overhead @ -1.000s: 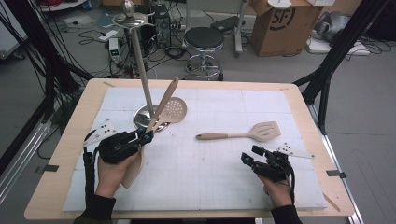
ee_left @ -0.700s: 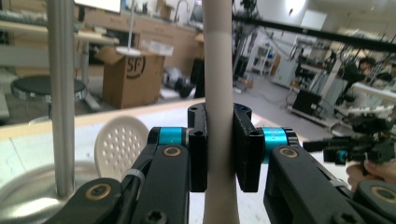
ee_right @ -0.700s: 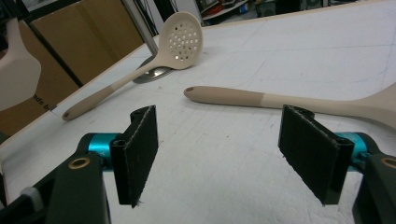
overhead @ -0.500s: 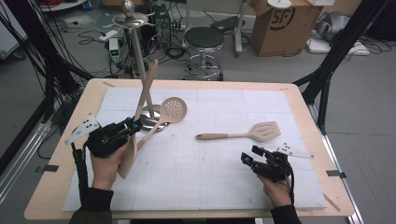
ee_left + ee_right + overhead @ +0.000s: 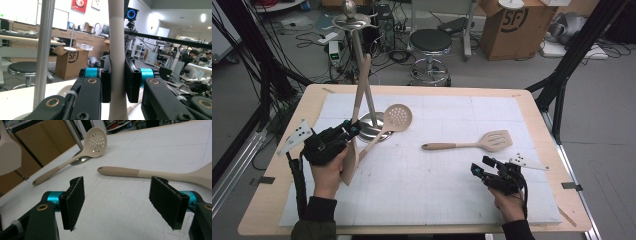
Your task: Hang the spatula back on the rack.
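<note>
Beige spatula (image 5: pixel 354 125); beige perforated skimmer (image 5: pixel 395 120); white mat (image 5: pixel 437 180); black jaws.

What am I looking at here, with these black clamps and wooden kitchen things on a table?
There is no robot arm. A person stands at the table and holds a hand-held clamp in each hand. The big picture is taken from above, looking down; the person's forearms come in from the bottom.

The other two pictures come from small cameras riding on each tool, looking along its two black jaws.

The left tool is shut on the handle of a wooden spatula, holding it nearly upright beside a metal stand. In its own camera the handle sits squeezed between the pads.

The right tool rests on the table with its jaws open and nothing between them.

On the white mat lie a round spoon with holes, its head near the stand's base, and a slotted turner.
</note>
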Tool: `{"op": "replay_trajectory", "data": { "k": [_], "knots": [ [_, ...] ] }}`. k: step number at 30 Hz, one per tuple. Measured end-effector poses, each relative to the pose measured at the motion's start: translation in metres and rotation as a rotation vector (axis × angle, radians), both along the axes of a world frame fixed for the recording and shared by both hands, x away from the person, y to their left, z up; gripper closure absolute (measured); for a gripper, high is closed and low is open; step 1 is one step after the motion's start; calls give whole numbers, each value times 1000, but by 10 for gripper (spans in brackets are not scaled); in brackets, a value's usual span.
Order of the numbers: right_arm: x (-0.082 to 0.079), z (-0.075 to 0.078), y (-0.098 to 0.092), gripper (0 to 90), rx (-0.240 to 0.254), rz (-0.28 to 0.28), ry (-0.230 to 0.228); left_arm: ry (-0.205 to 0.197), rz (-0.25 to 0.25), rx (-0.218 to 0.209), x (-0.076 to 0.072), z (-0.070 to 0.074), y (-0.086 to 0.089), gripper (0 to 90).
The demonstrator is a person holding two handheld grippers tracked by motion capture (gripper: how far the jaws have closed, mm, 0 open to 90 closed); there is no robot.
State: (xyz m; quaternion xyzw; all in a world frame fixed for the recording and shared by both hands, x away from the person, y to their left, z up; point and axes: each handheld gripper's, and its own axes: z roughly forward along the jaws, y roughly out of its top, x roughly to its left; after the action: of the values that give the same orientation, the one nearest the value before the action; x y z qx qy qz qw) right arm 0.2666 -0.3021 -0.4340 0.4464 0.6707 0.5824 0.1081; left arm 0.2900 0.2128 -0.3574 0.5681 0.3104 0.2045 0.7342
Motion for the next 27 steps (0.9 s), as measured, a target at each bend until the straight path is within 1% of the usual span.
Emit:
{"op": "replay_trajectory", "data": {
  "k": [3,5,6,9,10,12,14,15,17,20,22,23,25,27],
  "knots": [
    [0,0,0,284,-4,1,-4,-4,1,-14,0,1,3,781],
    [0,0,1,285,-5,1,1,-10,1,-37,1,2,5,781],
    [0,0,1,285,-4,1,2,-11,1,-39,2,2,6,781],
    [0,0,1,285,-4,-1,-7,-25,3,-65,5,3,10,781],
    [-1,0,1,284,1,-4,0,-27,3,-79,6,4,11,781],
    [-1,0,0,284,1,-6,0,-41,-3,-91,7,4,14,781],
    [-1,0,0,284,3,-6,5,-55,6,-96,7,5,17,781],
    [0,0,0,284,2,-4,3,-58,10,-105,8,5,19,781],
    [-1,-1,0,284,3,-4,5,-59,12,-133,12,6,25,781],
    [-1,0,0,284,2,-5,4,-47,13,-170,19,8,36,781],
    [-1,-1,0,284,1,-3,3,-44,21,-165,23,10,41,781],
    [0,-1,0,284,-3,-4,-4,-47,19,-162,24,12,44,781],
    [0,-1,0,285,-4,-5,0,-55,20,-160,26,16,48,781],
    [0,-1,1,285,-4,-8,6,-60,22,-168,27,19,52,781]
  ]
}}
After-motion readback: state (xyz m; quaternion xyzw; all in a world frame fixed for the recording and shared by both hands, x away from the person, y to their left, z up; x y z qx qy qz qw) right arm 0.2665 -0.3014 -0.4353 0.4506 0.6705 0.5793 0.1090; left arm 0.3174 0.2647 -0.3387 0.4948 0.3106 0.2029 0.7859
